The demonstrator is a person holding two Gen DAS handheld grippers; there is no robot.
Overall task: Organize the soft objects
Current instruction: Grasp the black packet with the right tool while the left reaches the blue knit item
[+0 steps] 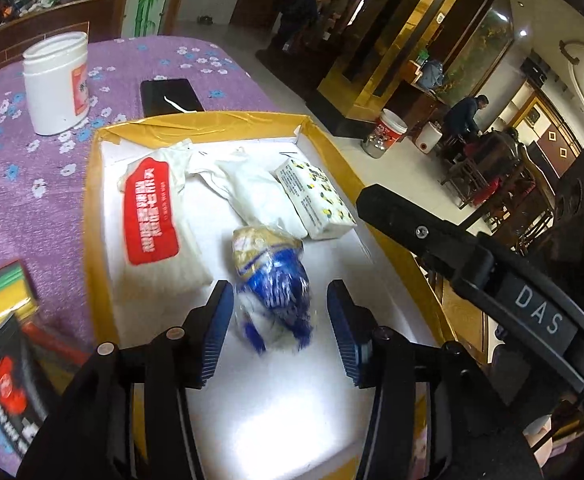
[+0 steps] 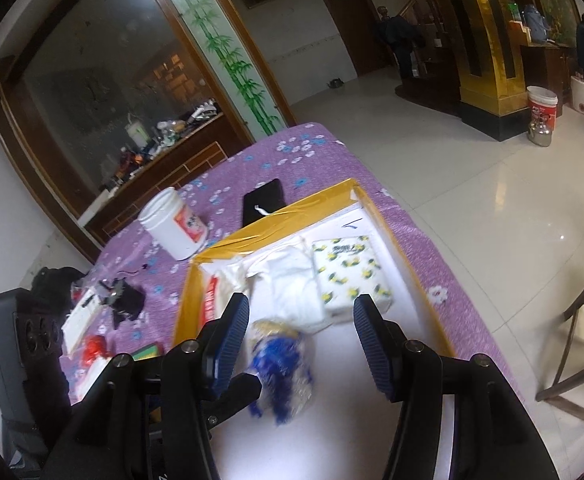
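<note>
Blue-and-white plastic packet between spread fingers, inside the tray

The blue-and-white packet (image 1: 272, 296) lies on the yellow-rimmed tray (image 1: 104, 208) between the left gripper (image 1: 278, 322) fingers, gripped by neither; the right gripper (image 2: 301, 338), also wide open and empty, has it by its left finger.

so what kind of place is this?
Probably a home's big living or dining room: a table with a purple flowered cloth, a glossy tiled floor, and people seated at wooden chairs in the background.
</note>
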